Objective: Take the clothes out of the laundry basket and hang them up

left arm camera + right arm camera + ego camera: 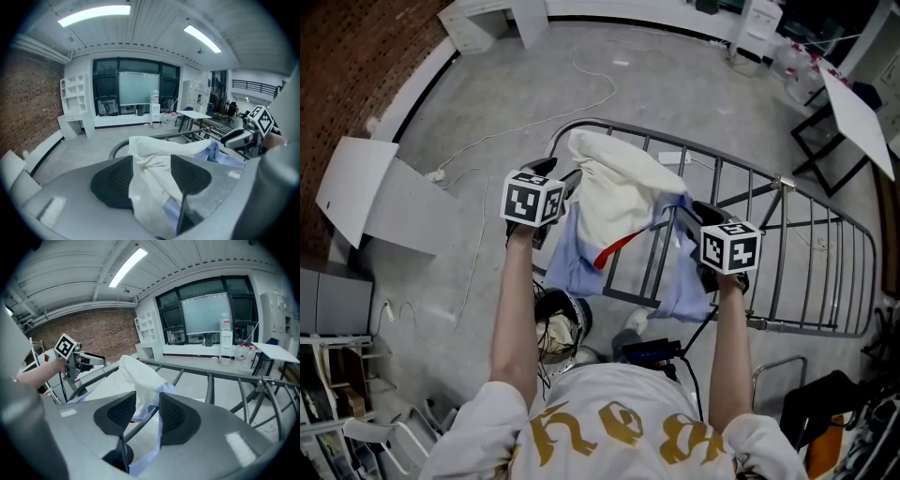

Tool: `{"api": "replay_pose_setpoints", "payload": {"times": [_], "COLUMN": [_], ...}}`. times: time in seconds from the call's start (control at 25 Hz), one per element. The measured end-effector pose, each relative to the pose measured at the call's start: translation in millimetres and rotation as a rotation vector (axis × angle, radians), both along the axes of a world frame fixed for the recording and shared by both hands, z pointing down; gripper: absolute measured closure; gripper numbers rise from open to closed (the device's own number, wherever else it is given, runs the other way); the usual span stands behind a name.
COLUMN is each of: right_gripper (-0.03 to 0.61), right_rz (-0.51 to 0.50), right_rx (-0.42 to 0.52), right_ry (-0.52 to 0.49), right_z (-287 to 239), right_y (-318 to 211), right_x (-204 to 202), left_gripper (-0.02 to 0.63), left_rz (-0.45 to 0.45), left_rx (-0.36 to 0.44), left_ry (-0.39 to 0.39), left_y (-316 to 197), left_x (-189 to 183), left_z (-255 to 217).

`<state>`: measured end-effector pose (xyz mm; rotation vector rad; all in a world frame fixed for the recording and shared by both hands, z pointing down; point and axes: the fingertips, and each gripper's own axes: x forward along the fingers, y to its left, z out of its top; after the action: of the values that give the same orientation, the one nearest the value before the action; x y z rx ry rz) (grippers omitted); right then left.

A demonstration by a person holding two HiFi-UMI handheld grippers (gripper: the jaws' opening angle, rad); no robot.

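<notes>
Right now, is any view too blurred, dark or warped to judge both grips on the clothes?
Head view: sharp, even light, drying rack bars bow near the edges. Left gripper view: heavy fisheye, black corners, glaring ceiling strips, the clothes between the fingers read crisp. Right gripper view: same warp, clothes clear between the fingers.

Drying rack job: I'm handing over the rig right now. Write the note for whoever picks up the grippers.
Left gripper: fingers shut on the cream part of the garment.
Right gripper: fingers closed on the garment's light-blue edge.
The garment lies over the near end of the grey drying rack, held out between both grippers.
Done: this piece is out and on the rack.
Left: spread it flat and let go. A dark round container by the feet seems to hold more pale cloth.
</notes>
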<state>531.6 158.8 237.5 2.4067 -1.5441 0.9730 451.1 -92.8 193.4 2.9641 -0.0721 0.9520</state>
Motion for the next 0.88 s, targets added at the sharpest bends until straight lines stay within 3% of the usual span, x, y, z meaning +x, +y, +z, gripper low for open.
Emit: {"api": "replay_pose_setpoints", "payload": {"times": [0.16,0.48,0.88], "right_gripper": [0.394,0.394,0.396], "right_rz": [0.003,-0.049,-0.219], "right_rx": [0.003,0.048,0.113], "right_ry": [0.010,0.033,0.063], "right_z": [-10,-40,-75], "right_y": [0,-16,-61], "right_x": [-16,-72,-179], "left_gripper": [0.359,0.360,0.360], "left_rz": [0.019,0.045,-0.039], "left_rx": [-0.024,-0.078,-0.097], "left_ry": [0.059,0.103,0.171], "left_y": [11,25,16], "left_x": [-15,-66,-169], "left_z": [-21,-34,-51]}}
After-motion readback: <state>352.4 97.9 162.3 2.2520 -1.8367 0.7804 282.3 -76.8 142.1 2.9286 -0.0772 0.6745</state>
